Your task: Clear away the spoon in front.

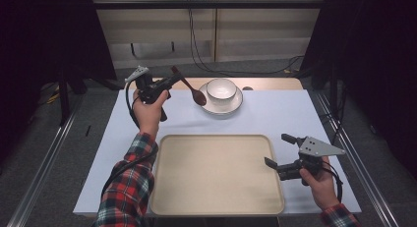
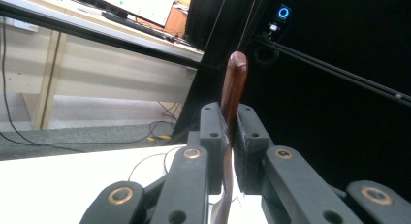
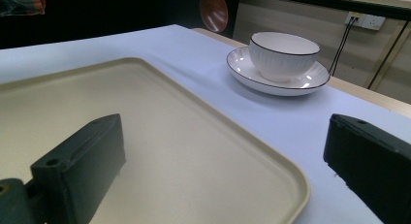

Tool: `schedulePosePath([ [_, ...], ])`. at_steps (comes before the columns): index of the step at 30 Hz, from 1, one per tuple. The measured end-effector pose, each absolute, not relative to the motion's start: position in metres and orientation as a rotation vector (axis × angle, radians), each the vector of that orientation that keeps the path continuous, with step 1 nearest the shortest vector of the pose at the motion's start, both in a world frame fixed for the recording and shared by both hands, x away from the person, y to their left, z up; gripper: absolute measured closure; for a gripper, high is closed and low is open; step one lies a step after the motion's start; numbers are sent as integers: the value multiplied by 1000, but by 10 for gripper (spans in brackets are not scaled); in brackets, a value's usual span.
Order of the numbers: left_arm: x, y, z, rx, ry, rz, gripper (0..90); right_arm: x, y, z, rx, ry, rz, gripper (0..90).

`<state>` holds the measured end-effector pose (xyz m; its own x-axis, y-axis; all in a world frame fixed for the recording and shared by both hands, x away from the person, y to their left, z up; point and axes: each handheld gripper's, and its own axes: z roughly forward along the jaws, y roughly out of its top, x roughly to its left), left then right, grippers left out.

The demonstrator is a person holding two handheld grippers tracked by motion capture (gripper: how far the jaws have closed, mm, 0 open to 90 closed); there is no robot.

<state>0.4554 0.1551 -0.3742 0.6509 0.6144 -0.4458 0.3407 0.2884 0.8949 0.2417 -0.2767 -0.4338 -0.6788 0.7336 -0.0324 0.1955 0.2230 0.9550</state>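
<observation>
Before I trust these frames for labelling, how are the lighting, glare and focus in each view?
High view: even light on the table, dark curtains at both sides, soft shadow under the spoon. Left gripper view: the spoon handle is sharp, its lower part blurs between the jaws, and the right half is near black. Right gripper view: the bowl and saucer show bright glare, and the near jaws look soft.

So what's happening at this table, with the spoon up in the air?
A person holds a gripper in each hand. The left gripper is shut on a brown wooden spoon, held in the air beside a white bowl that sits on a saucer. The right gripper is open, holding nothing, at the right edge of a beige tray with nothing on it. All this rests on a table covered in white.
</observation>
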Motion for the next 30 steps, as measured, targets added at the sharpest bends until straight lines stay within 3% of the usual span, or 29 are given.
schedulePosePath([
  [30,417,176,-376,1466,842,123,841,241,-273,-435,865,2032,1453,8],
])
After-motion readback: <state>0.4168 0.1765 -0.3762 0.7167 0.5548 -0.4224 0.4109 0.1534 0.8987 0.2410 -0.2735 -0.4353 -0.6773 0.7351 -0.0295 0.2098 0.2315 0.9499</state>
